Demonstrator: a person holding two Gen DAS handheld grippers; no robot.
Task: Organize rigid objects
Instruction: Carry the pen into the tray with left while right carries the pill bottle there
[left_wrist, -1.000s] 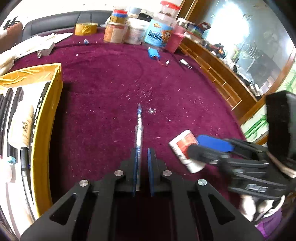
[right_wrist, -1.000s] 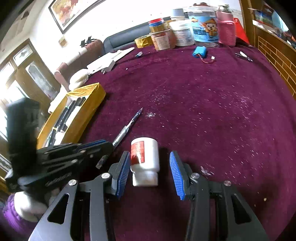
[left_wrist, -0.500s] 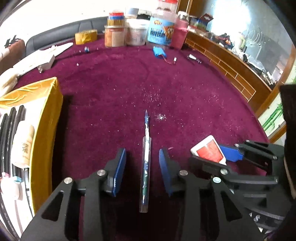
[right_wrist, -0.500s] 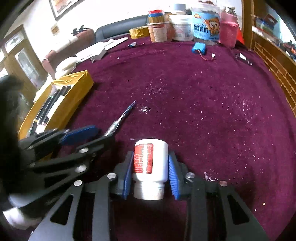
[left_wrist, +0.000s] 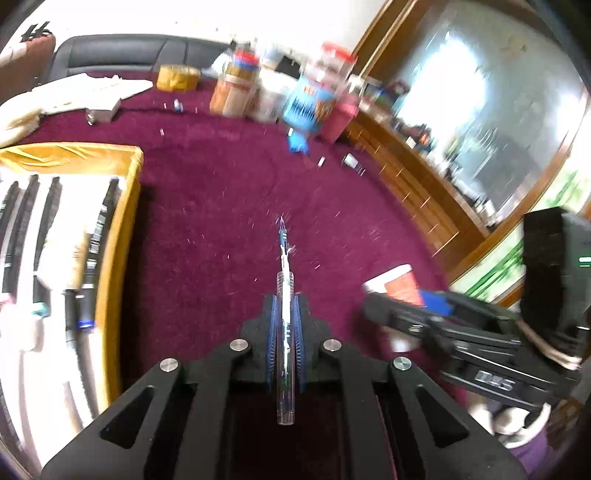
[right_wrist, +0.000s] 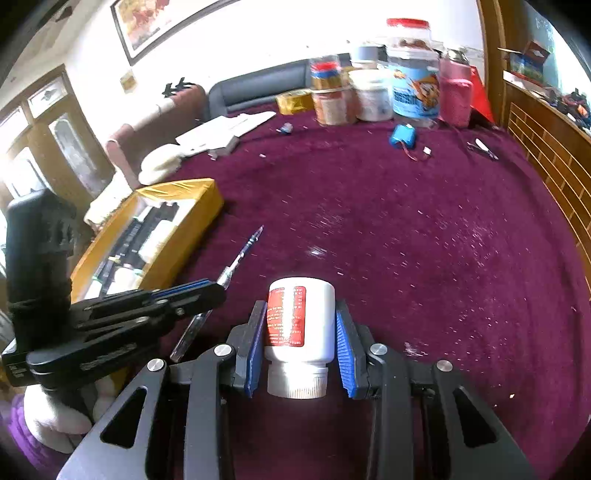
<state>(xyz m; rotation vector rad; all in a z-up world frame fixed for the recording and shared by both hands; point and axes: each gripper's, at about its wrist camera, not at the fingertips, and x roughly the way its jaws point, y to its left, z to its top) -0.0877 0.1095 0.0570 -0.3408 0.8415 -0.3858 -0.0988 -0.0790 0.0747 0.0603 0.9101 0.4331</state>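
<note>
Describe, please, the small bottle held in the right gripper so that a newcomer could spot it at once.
Above the near edge of the maroon velvet tabletop, the right gripper with blue pads clamps a small white plastic bottle. Its red label and ribbed white cap, turned toward the camera, distinguish it from the slim clear pen in the left gripper.

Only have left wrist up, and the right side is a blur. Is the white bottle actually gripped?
Observer: Yes. The right wrist view shows the right gripper with both blue fingers pressed on the sides of the white bottle.
Operator: Cap orientation?
Observer: The ribbed cap points back toward the camera, and the base faces away.
Operator: Path to the box?
Observer: From that view, the left gripper and its pen lie between the bottle and the yellow box.
</note>
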